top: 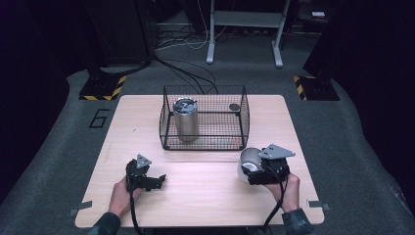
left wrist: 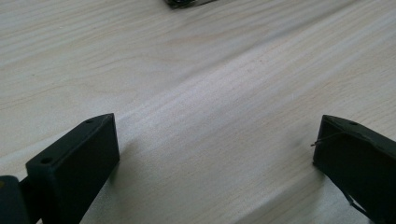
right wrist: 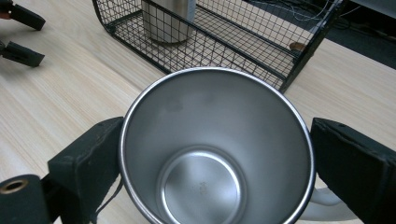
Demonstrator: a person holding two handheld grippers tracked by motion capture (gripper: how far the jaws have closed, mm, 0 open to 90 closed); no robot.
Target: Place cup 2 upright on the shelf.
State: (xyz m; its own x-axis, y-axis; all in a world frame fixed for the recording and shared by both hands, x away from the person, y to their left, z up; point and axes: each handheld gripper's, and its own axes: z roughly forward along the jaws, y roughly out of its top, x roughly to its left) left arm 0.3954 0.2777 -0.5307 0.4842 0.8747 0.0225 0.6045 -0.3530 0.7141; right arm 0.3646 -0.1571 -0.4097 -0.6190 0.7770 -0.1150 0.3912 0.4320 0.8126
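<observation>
On the table (top: 205, 191) I count one wire basket (top: 204, 117) with one steel tumbler (top: 185, 119) already standing in its left end, so I judge the job half done. One steel cup (right wrist: 215, 149) is left, clamped between my right gripper's (right wrist: 215, 158) jaws just in front of the basket. My left gripper (left wrist: 215, 154) rests wide open, holding nothing.

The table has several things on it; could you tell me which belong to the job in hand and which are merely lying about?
In the job:
- steel cup, between the right gripper's jaws
- wire basket
- steel tumbler standing in the basket

Lying about:
- small dark disc in the basket's far corner
- left gripper, open, idle
</observation>
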